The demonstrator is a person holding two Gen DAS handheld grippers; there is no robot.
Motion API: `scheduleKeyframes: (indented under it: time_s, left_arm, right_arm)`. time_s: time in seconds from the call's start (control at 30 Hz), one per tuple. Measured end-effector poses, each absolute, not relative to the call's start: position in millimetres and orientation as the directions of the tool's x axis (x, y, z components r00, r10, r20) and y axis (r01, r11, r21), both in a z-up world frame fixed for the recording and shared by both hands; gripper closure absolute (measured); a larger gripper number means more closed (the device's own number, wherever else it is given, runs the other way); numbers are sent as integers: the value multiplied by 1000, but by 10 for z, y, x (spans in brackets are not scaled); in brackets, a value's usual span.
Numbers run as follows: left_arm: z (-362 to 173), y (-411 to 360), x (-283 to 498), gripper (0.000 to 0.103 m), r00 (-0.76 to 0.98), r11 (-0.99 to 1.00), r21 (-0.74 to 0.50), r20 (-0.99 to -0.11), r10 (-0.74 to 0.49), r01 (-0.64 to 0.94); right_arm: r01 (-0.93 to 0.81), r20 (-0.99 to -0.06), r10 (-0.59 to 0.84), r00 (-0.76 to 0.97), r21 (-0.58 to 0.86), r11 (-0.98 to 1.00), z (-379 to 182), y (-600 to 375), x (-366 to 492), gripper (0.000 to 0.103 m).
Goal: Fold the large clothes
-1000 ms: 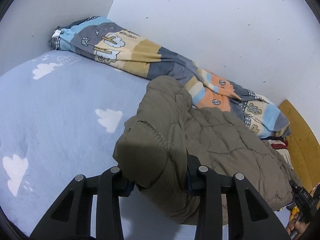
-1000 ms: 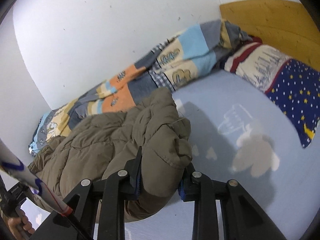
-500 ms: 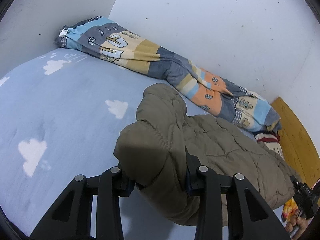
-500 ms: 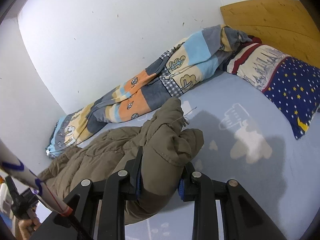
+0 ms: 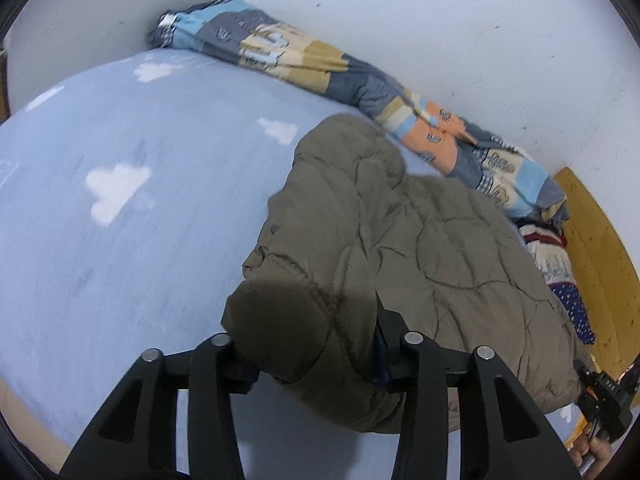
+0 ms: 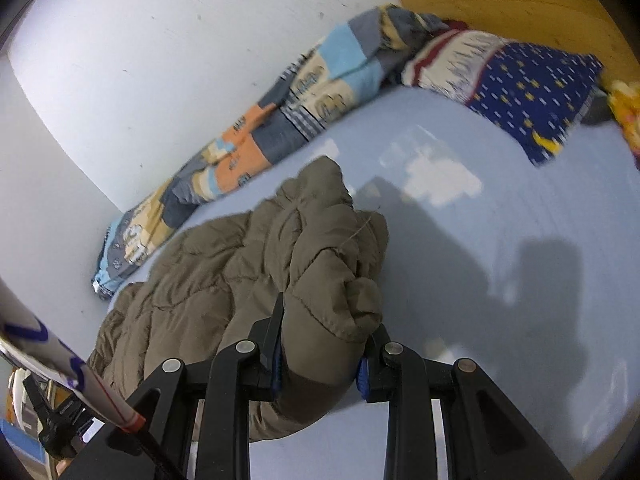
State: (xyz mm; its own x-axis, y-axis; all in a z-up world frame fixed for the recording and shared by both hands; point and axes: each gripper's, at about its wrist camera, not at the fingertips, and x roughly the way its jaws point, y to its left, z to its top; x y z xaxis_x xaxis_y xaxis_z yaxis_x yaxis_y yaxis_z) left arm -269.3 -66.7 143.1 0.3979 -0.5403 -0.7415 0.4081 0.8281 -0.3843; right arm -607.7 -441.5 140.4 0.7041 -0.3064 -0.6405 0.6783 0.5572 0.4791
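Note:
An olive quilted jacket [image 5: 400, 248] lies bunched on the light blue cloud-print bed sheet [image 5: 120, 240]. My left gripper [image 5: 316, 356] holds a thick fold at the jacket's left end. Its jaws are opening, but the puffy fabric still fills the gap and touches both pads. In the right wrist view the jacket [image 6: 224, 280] spreads to the left, and my right gripper [image 6: 320, 360] is shut on a padded fold at its right end. Both held folds sit a little above the sheet [image 6: 500, 300].
A rolled patchwork blanket [image 5: 320, 64] lies along the white wall. A star-print pillow [image 6: 520, 80] rests against the wooden headboard [image 6: 520, 0]. A yellow object [image 6: 628, 112] sits at the far right edge. A white strip with blue marks [image 6: 40, 344] crosses the lower left.
Both grippers have drawn back from the wall with the jacket, so the blanket looks farther off and more sheet shows. The left jaws stand slightly wider.

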Motion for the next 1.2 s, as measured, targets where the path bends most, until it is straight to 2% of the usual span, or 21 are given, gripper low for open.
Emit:
scheduleKeyframes:
  time_s: [0.1, 0.2, 0.27, 0.33, 0.47, 0.57, 0.67, 0.73, 0.8, 0.9, 1.03, 1.2]
  left_arm:
    - [1229, -567, -2682, 48, 343, 843, -417, -779, -524, 341]
    - [1060, -414, -2612, 44, 277, 840, -480, -796, -538, 252]
    - [1067, -299, -2597, 44, 262, 819, -535, -776, -574, 208]
    - [1113, -188, -2613, 44, 267, 798, -572, -753, -602, 186]
    - [1341, -162, -2777, 44, 394, 843, -487, -746, -537, 227]
    - [1695, -368, -2940, 44, 528, 861, -377, -681, -508, 341]
    - [1943, -772, -3219, 43, 593, 828, -232, -602, -534, 510]
    - [1973, -1105, -3395, 41, 569, 775, -171, -587, -576, 609]
    - [1916, -1483, -3557, 41, 508, 704, -140, -598, -620, 696]
    - [1779, -1922, -3644, 41, 460, 653, -100, -631, -625, 750]
    - [1498, -2253, -3543, 41, 426, 649, -77, -694, -580, 757]
    - [1251, -2358, -3392, 36, 371, 660, -109, -754, -542, 743]
  right_arm:
    - [711, -700, -264, 664, 483, 510, 1089, -4424, -6169, 71]
    - [729, -744, -143, 653, 565, 387, 753, -4591, -6296, 57]
    - [730, -738, -110, 666, 615, 299, 682, -4655, -6468, 43]
    - [711, -706, -127, 697, 655, 255, 722, -4652, -6675, 40]
    - [763, -695, -319, 644, 555, 330, 1053, -4494, -6954, 39]
    - [749, -637, -404, 657, 487, 450, 1331, -4342, -6867, 39]
    - [690, -603, -393, 694, 401, 602, 1479, -4124, -6545, 39]
    - [642, -601, -357, 715, 363, 675, 1474, -3977, -6305, 39]
    - [582, -605, -298, 738, 347, 736, 1439, -3828, -6005, 39]
    - [527, -616, -268, 741, 287, 800, 1407, -3666, -5574, 39]
    - [507, -637, -234, 734, 286, 813, 1262, -3688, -5181, 40]
    - [535, -728, -206, 654, 253, 806, 967, -3772, -4889, 40]
